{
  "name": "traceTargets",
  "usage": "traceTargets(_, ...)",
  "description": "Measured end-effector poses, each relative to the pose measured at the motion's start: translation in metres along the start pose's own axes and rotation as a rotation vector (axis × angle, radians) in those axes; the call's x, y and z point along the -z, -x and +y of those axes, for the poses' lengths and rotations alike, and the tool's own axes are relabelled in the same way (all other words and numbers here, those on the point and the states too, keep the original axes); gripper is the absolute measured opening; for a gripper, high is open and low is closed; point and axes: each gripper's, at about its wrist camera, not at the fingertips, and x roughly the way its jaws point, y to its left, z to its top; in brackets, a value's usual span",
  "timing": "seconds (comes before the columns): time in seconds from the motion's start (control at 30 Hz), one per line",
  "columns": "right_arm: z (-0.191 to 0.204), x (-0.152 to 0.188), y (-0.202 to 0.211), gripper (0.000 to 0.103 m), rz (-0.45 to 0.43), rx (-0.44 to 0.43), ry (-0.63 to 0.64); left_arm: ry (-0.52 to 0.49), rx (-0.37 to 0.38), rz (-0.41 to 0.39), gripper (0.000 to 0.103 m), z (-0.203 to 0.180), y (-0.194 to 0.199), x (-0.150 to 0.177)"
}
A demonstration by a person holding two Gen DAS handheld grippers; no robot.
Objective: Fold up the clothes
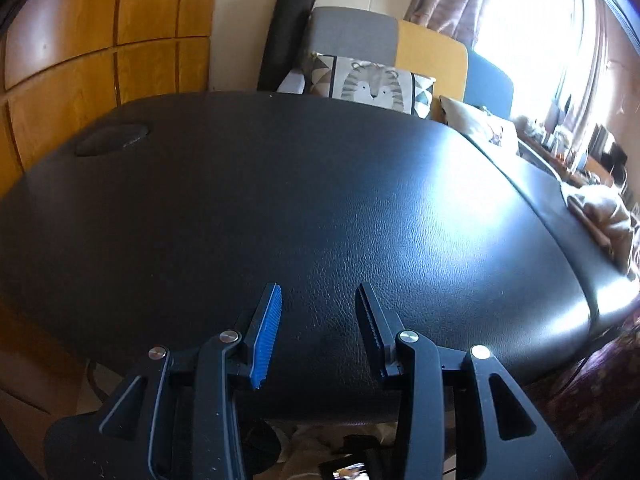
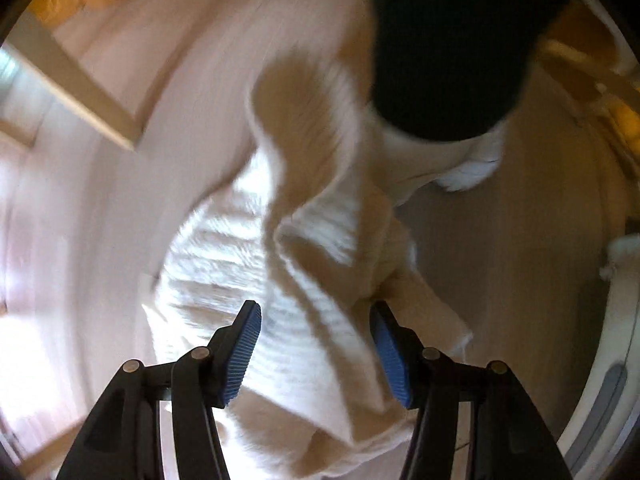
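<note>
- Your right claw [image 2: 316, 354] points down with its blue ribbed pads spread apart; the cream ribbed knit garment [image 2: 256, 264] lies between and beneath them, but the pads do not press on it.
- That garment sits crumpled in loose folds, seemingly on a pale floor, with a dark rounded shape [image 2: 452, 48] just beyond it; the view is blurred, so you cannot tell exactly what it rests against.
- Your left claw [image 1: 318, 322] is also spread, with nothing between its pads, poised over the near edge of the black leather-textured padded bench [image 1: 320, 184].
- The bench top is bare where you will work; a beige bundle of cloth [image 1: 600, 220] lies at its far right end, and a lion-print cushion [image 1: 372, 84] stands behind it.
- The step in hand looks like fetching the next garment.
- Next, you need to close the right claw on one layer near an edge, lift it clear, and bring it to the bench, where the left claw can take a second corner.
</note>
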Motion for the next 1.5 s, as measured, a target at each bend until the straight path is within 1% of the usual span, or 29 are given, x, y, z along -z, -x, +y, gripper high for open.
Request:
traceTargets(0.03,0.001,-0.001,-0.012,0.056,0.041,-0.008,0.006,-0.001,-0.004,0.002,0.042,-0.001,-0.001,0.001)
traceTargets(0.07,0.002,-0.001,-0.024,0.050,0.084,-0.019,0.005,-0.002,-0.008,0.002,0.042,-0.001,-0.001,0.001)
traceTargets(0.1,0.001,0.001,-0.029,0.027,0.103,-0.047,-0.021,-0.003,-0.011,0.000,0.042,-0.002,-0.001,0.002)
traceTargets(0.13,-0.002,0.004,-0.031,0.009,0.106,-0.085,-0.067,-0.006,-0.013,-0.001,0.042,-0.003,-0.002,0.002)
traceTargets(0.2,-0.008,0.010,-0.034,0.007,0.112,-0.162,-0.159,-0.011,-0.014,-0.003,0.042,-0.003,-0.004,0.002)
traceTargets(0.23,-0.011,0.015,-0.032,0.007,0.102,-0.216,-0.217,-0.015,-0.012,-0.005,0.042,-0.003,-0.004,0.002)
traceTargets(0.3,-0.019,0.027,-0.021,0.007,0.054,-0.365,-0.352,-0.022,-0.012,-0.005,0.042,-0.003,-0.004,0.004)
traceTargets(0.37,-0.023,0.042,-0.005,0.007,-0.017,-0.539,-0.473,-0.027,-0.016,-0.004,0.042,-0.003,-0.003,0.004)
traceTargets(0.47,-0.024,0.063,0.023,0.007,-0.126,-0.747,-0.605,-0.035,-0.018,-0.004,0.042,-0.005,-0.001,0.005)
traceTargets(0.53,-0.027,0.077,0.046,0.007,-0.209,-0.848,-0.686,-0.051,-0.019,-0.004,0.042,-0.006,0.001,0.007)
traceTargets(0.6,-0.029,0.089,0.073,0.007,-0.297,-0.911,-0.739,-0.068,-0.019,-0.004,0.042,-0.008,0.004,0.009)
traceTargets(0.7,-0.031,0.101,0.113,0.007,-0.408,-0.952,-0.784,-0.110,-0.011,0.001,0.042,-0.013,0.011,0.014)
traceTargets(0.83,-0.031,0.115,0.160,0.007,-0.558,-0.967,-0.848,-0.134,0.010,0.009,0.042,-0.022,0.025,0.020)
traceTargets(1.0,-0.027,0.130,0.213,0.007,-0.729,-0.938,-0.907,-0.115,0.063,0.037,0.042,-0.035,0.043,0.032)
traceTargets(1.13,-0.026,0.141,0.268,0.006,-0.871,-0.896,-0.920,-0.108,0.076,0.033,0.042,-0.042,0.058,0.038)
traceTargets(1.23,-0.029,0.157,0.297,0.006,-0.961,-0.846,-0.913,-0.066,0.095,0.042,0.042,-0.039,0.066,0.043)
traceTargets(1.3,-0.026,0.169,0.316,0.006,-1.009,-0.818,-0.910,-0.009,0.122,0.071,0.042,-0.033,0.066,0.047)
traceTargets(1.4,-0.027,0.189,0.347,0.006,-1.076,-0.800,-0.924,0.055,0.155,0.117,0.042,-0.026,0.064,0.051)
traceTargets(1.5,-0.033,0.189,0.346,0.006,-1.150,-0.781,-0.927,0.089,0.202,0.161,0.042,-0.024,0.062,0.055)
